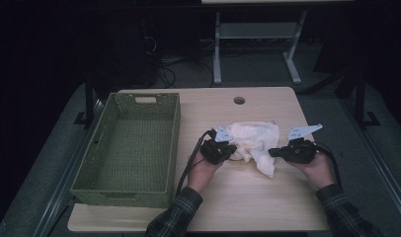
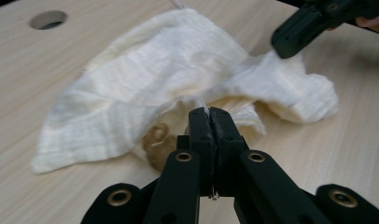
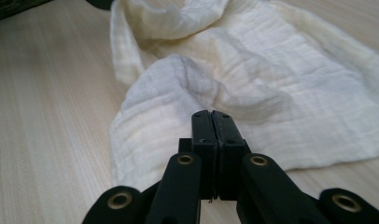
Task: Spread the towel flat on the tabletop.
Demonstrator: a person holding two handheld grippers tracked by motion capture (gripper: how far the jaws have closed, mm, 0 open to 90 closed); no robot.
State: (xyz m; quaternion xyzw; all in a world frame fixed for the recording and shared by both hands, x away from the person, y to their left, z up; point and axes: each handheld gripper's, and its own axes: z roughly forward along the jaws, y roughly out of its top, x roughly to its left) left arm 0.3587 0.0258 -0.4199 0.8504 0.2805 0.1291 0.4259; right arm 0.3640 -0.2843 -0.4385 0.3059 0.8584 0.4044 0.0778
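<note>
A crumpled cream cloth (image 1: 253,138) lies on the wooden table (image 1: 248,197), right of centre. My left gripper (image 1: 231,148) is at the cloth's left side; in the left gripper view its jaws (image 2: 209,112) are pressed together with a wisp of the cloth's edge (image 2: 131,84) pinched at the tips. My right gripper (image 1: 272,152) is at the cloth's right side, jaws together (image 3: 211,114) on a raised fold of the cloth (image 3: 271,70). A brown lump (image 2: 157,144) peeks out from under the cloth near the left tips.
A green woven basket (image 1: 139,106) with nothing in it stands on the left half of the table. A round cable hole (image 1: 239,100) is at the back edge. Beyond the table are a dark floor and the legs of another desk (image 1: 217,49).
</note>
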